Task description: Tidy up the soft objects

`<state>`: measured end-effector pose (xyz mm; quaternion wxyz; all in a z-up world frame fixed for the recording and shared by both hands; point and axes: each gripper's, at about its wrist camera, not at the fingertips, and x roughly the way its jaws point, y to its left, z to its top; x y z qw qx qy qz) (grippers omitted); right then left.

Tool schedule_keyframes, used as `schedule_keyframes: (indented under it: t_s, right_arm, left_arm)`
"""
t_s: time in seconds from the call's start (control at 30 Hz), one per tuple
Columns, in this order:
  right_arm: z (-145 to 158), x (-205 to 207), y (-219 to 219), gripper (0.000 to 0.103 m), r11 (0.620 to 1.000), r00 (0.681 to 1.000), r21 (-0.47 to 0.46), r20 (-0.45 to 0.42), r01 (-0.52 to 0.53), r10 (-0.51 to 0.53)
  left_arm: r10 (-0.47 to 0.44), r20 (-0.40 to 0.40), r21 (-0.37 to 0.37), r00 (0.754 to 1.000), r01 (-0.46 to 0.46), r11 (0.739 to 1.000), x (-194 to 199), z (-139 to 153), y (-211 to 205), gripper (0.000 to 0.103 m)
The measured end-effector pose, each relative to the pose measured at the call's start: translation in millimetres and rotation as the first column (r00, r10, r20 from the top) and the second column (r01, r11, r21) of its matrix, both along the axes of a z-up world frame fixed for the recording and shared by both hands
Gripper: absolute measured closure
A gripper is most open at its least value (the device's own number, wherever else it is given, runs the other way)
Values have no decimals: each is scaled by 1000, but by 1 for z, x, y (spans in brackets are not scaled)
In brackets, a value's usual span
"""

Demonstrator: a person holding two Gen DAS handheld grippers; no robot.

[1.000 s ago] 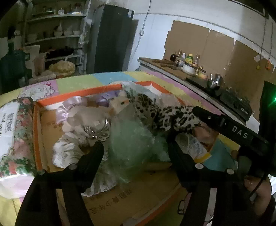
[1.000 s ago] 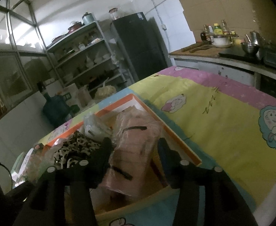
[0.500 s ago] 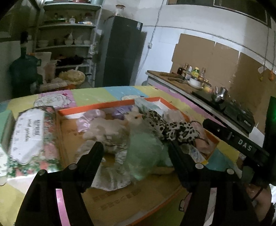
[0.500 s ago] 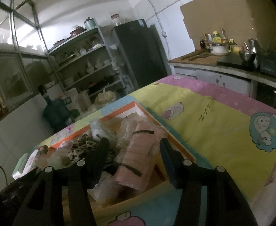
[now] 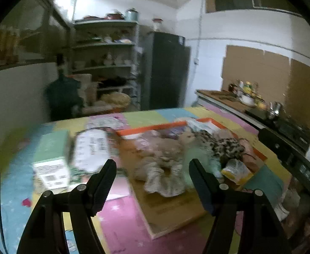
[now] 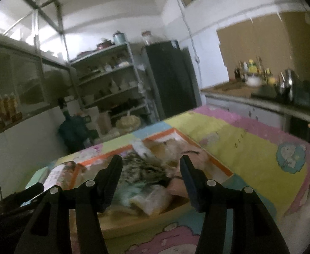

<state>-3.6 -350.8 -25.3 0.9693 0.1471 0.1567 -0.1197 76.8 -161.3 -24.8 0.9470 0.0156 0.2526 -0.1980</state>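
Soft things heaped in the orange-rimmed box, both jaws empty above its near edge.

We see the leopard-print cloth (image 5: 220, 146) in the cardboard box (image 5: 171, 209) at the counter's (image 5: 121, 228) right side, ahead and below; our right gripper (image 6: 150, 173) seems nearer, jaws opening on nothing. Left gripper (image 5: 152, 173) jaws spread, empty. The packet (image 5: 91, 150) beside the box has print too blurred to read.

Dark fridge (image 5: 168, 72) stands against the back wall. Metal shelving (image 5: 106, 63) with crockery just left of it; counter (image 5: 224, 98) with bottles and bowl to its right. Large green water jug (image 5: 62, 97) left of the shelving.
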Motion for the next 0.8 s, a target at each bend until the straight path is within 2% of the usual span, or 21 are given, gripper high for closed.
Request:
schedule_keyframes:
  t_s: [0.07, 0.2, 0.37, 0.47, 0.6, 0.8]
  right_arm:
    - [6, -8, 15, 30, 999, 1000, -37, 27, -14, 15]
    - [13, -16, 40, 30, 995, 998, -83, 24, -53, 55]
    - [17, -20, 66, 29, 988, 990, -64, 1, -140, 141]
    - [20, -25, 81, 29, 987, 988, -59, 3, -153, 153]
    - [22, -35, 107, 29, 983, 987, -80, 5, -162, 163]
    - [26, -44, 142, 29, 982, 987, -100, 0, -161, 161]
  left_arm:
    - [5, 6, -16, 1000, -5, 1000, -5, 3, 10, 32]
    - [27, 8, -26, 1000, -27, 999, -14, 6, 26, 33]
    - [80, 24, -27, 996, -80, 996, -27, 14, 49, 33]
    - [133, 32, -12, 991, -133, 991, -34, 16, 63, 33]
    - [187, 31, -29, 982, -186, 982, -46, 22, 88, 33]
    - [226, 45, -53, 973, -224, 973, -65, 28, 115, 33]
